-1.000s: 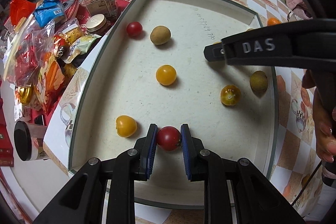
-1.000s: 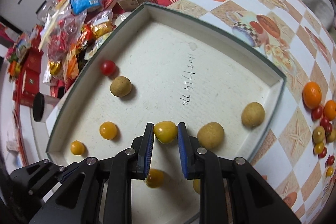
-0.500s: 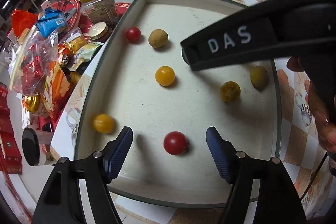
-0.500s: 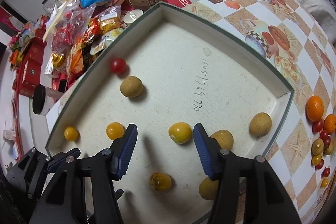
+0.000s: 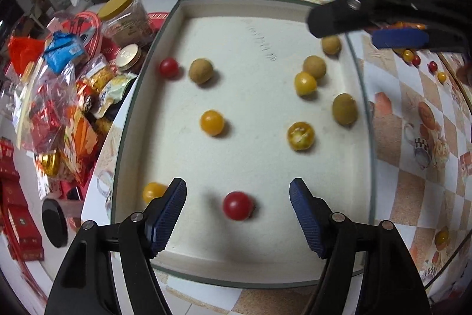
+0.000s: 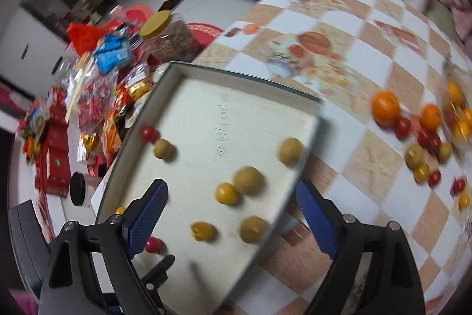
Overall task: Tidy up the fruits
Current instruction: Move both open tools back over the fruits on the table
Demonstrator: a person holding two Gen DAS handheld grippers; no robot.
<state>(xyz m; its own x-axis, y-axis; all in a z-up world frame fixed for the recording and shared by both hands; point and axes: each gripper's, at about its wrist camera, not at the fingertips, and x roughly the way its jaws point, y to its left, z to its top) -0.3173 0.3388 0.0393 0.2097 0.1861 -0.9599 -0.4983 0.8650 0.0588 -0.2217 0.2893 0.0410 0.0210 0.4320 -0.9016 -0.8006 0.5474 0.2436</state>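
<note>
A shallow white tray (image 5: 358, 96) with a green rim holds several small fruits. My left gripper (image 5: 237, 191) stands open low over its near edge, and a red cherry tomato (image 5: 238, 205) lies loose on the tray floor between the fingers, touching neither pad. A yellow tomato (image 5: 153, 191) sits just outside the left finger. My right gripper (image 6: 231, 191) hovers above the tray's right side with its jaws opening and nothing in them. Below it, a yellow tomato (image 6: 226, 193) rests against a brown longan (image 6: 248, 180). The right gripper (image 5: 343, 33) also shows in the left wrist view.
Loose oranges (image 6: 385, 108), red and yellow tomatoes and longans lie in a heap on the checked tablecloth (image 6: 368, 55) right of the tray. Snack bags (image 5: 50, 114) and a yellow-lidded jar (image 5: 124, 16) crowd the floor to the left. A sofa stands behind.
Both grippers went from shut to open. The left let the red tomato down on the tray; the right dropped the yellow tomato, rose and swung right towards the fruit heap.
</note>
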